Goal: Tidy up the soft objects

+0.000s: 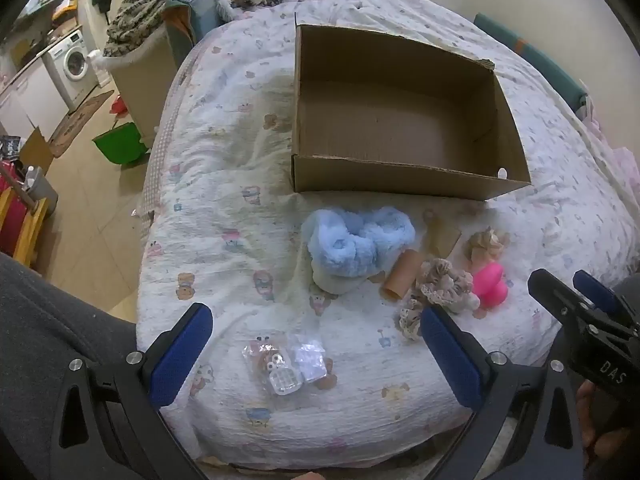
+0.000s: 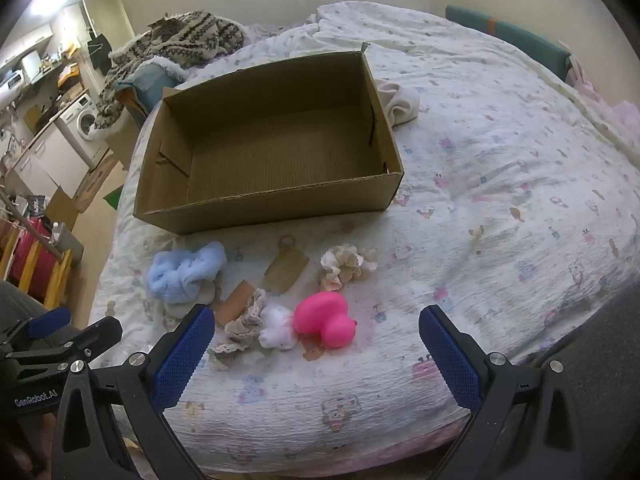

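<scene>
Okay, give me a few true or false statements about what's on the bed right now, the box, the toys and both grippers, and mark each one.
1. The cardboard box has nothing inside. True.
2. The pink duck sits in the box. False: it lies on the bedspread, in front of the box.
3. The left gripper is shut on the blue fluffy item. False: it is open and holds nothing.
4. The right gripper is open. True.

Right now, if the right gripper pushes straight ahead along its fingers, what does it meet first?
Most likely the pink rubber duck, lying between the open right gripper fingers' line, with the white fluffy piece beside it. Depth is uncertain.
</scene>
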A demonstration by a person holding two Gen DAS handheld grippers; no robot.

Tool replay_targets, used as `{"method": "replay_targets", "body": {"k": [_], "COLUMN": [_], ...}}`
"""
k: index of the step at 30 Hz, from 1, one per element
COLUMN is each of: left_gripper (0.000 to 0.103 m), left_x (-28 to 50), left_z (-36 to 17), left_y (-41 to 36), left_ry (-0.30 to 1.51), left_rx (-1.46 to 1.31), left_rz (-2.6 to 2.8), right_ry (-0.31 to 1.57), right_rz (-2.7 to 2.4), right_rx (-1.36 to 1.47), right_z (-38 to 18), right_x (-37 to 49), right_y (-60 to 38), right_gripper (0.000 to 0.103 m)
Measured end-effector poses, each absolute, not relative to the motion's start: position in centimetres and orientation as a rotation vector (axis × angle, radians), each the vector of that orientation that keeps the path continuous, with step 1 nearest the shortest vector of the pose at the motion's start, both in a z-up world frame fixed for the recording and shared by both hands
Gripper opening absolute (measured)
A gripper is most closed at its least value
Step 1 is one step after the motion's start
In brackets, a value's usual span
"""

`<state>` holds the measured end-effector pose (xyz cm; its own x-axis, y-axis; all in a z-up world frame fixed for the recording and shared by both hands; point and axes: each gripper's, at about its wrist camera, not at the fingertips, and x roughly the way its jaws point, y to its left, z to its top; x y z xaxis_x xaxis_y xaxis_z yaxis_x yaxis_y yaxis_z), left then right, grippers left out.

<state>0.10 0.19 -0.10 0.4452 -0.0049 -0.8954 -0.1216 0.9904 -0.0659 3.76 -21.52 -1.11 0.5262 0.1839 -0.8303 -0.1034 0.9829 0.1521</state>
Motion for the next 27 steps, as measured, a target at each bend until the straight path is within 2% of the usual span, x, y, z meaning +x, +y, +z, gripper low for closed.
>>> {"method": "replay_targets", "body": {"k": [27], "left_gripper": [0.103], "left_x": [-0.08], "left_z": [0.22], "left_y": [0.02], "left_ry": [1.087], "left_rx": [-0.104], "left_rz": [0.085], "right_ry": [1.012], "right_rz": [0.161], "right_rx": [0.106], "right_z": [-1.39], "right_x": [3.82], "right_y": [-21.79], "right_gripper": [0.103]}}
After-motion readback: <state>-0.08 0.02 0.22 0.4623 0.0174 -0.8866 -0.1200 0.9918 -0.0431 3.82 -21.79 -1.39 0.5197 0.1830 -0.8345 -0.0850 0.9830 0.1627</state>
